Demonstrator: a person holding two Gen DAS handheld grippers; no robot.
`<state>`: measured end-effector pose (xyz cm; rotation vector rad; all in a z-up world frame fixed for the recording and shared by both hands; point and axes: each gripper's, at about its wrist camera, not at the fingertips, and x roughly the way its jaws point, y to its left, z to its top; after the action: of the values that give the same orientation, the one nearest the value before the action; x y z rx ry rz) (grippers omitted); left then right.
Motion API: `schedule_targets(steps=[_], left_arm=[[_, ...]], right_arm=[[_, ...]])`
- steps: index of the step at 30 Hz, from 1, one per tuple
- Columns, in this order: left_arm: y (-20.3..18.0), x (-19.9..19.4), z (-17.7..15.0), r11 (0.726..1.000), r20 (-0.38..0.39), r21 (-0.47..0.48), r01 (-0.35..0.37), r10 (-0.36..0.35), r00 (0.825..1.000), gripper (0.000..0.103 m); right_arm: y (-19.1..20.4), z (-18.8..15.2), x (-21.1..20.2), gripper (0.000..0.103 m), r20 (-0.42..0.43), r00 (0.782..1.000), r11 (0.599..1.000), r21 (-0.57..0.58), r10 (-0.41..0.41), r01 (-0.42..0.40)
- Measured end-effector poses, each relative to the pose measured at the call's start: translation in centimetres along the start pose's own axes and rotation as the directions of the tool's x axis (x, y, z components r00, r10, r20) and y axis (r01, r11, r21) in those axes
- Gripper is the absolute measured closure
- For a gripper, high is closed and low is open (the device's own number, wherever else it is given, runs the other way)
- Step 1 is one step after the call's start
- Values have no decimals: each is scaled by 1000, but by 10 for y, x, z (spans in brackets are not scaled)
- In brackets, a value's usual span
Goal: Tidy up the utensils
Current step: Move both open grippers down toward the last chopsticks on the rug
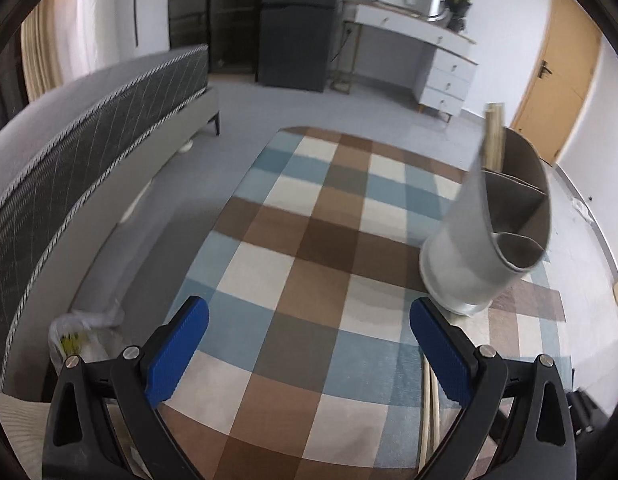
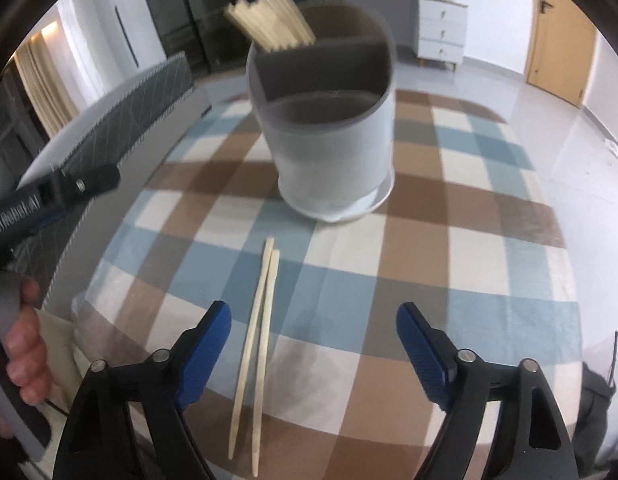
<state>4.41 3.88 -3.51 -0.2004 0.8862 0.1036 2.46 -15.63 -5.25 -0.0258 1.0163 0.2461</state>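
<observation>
A grey utensil holder (image 2: 329,128) with inner compartments stands on the checked tablecloth (image 2: 429,240). Several wooden chopsticks (image 2: 269,24) stick out of its back compartment. Two loose chopsticks (image 2: 257,344) lie on the cloth in front of the holder. My right gripper (image 2: 313,344) is open, low over the cloth, with the loose pair just inside its left finger. In the left wrist view the holder (image 1: 489,232) stands to the right. My left gripper (image 1: 309,340) is open and empty above the cloth. The loose chopsticks (image 1: 429,408) show partly behind its right finger.
The table (image 1: 329,240) has a rounded edge. A bed (image 1: 89,128) lies to the left, with a plastic bag (image 1: 81,336) on the floor by it. The left gripper's body (image 2: 49,196) and a hand (image 2: 25,352) show at the left of the right wrist view.
</observation>
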Motion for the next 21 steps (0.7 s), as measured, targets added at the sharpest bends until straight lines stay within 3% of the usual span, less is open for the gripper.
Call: schedule_targets(steps=[10,14,21], left_arm=[[16,12,9,994,-76,-107,8,-16,997,5],[22,13,11,991,-90,-132,-6,-6,996,5],[26,13,15,991,-107,-131,-30,16,994,5]], right_arm=[[17,8,51,45,-137,991,996,-84,-2,-10],[23,8,59,60,-164,986,992,-129,-37,16],[29,10,64,62,-171,984,987,-160,-56,29]])
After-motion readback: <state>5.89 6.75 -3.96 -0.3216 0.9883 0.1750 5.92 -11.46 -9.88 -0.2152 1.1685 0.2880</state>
